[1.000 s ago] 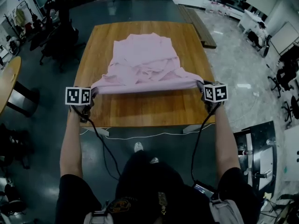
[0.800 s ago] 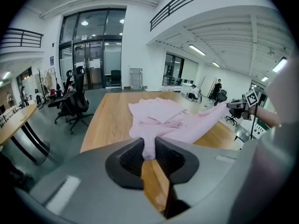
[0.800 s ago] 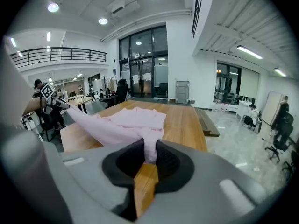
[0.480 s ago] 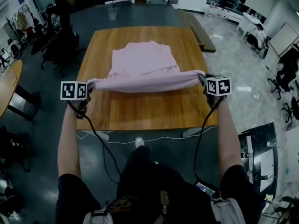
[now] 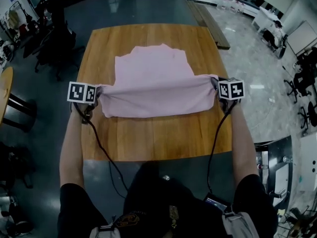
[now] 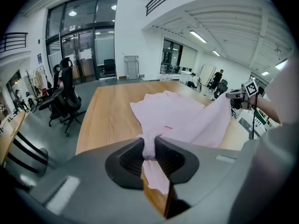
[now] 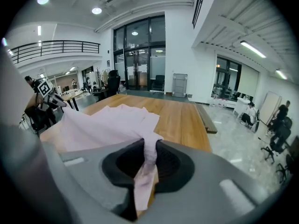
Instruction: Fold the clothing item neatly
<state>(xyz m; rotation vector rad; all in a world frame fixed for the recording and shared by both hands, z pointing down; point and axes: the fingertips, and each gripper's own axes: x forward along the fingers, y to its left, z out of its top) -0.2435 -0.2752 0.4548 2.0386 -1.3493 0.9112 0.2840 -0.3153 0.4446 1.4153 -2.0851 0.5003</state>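
The pale pink cloth garment (image 5: 151, 68) lies along the middle of the brown wooden table (image 5: 153, 140), with a fold lifted taut toward its near edge. Your left gripper (image 5: 97, 95) and right gripper (image 5: 216, 87) each clamp one end, jaws nearly closed.

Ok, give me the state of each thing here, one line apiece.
pink garment: partly on the table, one edge lifted and stretched between the grippers.
left gripper: shut on the garment's left end.
right gripper: shut on the garment's right end.
wooden table: garment lying across its middle.
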